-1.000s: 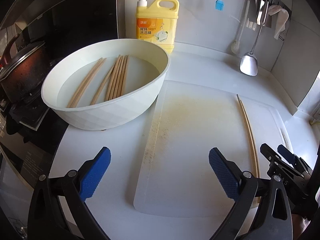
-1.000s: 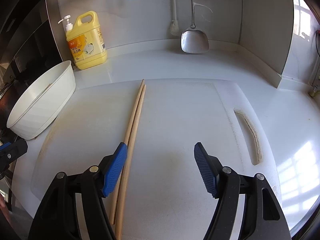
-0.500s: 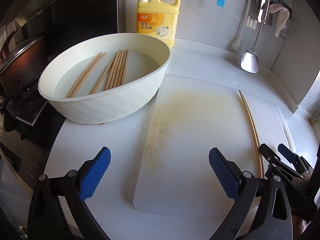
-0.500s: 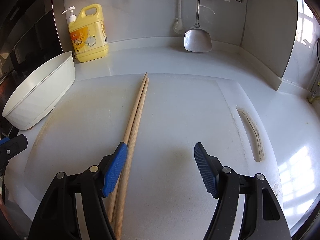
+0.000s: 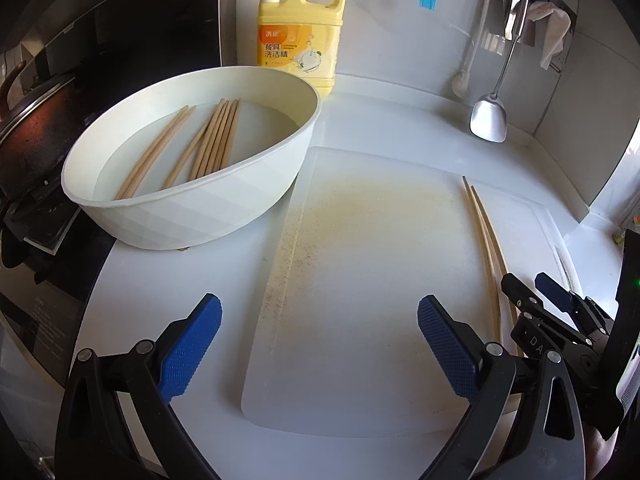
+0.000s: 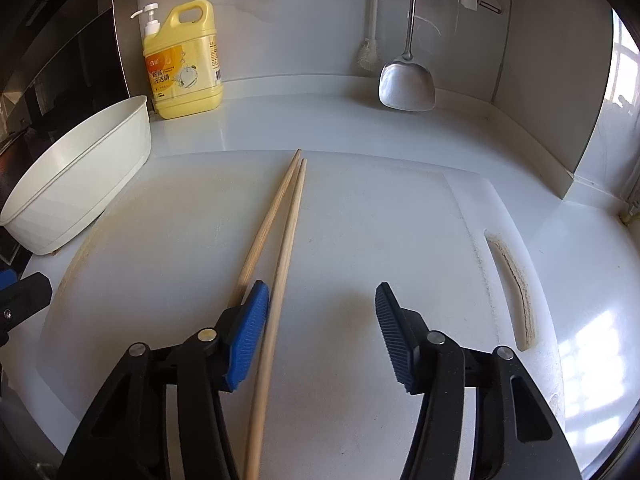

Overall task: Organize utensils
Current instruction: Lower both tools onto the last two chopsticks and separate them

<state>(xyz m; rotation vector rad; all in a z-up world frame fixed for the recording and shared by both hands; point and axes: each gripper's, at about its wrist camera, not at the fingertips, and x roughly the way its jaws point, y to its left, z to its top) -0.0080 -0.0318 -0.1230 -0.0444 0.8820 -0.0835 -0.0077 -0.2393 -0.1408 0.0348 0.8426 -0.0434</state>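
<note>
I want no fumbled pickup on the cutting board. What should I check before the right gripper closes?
1. Pair of wooden chopsticks flat on the white cutting board: ok.
2. Both sticks between the right gripper jaws, which have just been closing: not ok, one lies outside the left pad.
3. Pads pressing wood: not ok.
4. Left gripper open, clear: ok.
5. Remaining chopsticks in the white basin: ok.

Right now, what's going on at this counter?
A person is sorting chopsticks with a claw in each hand. The right claw hangs over the cutting board, where a pair of chopsticks lies; its jaws have just been closing, one stick between them, the other under the left pad, neither pinched. The left claw is open and holds nothing. More chopsticks sit in the water-filled basin.
</note>
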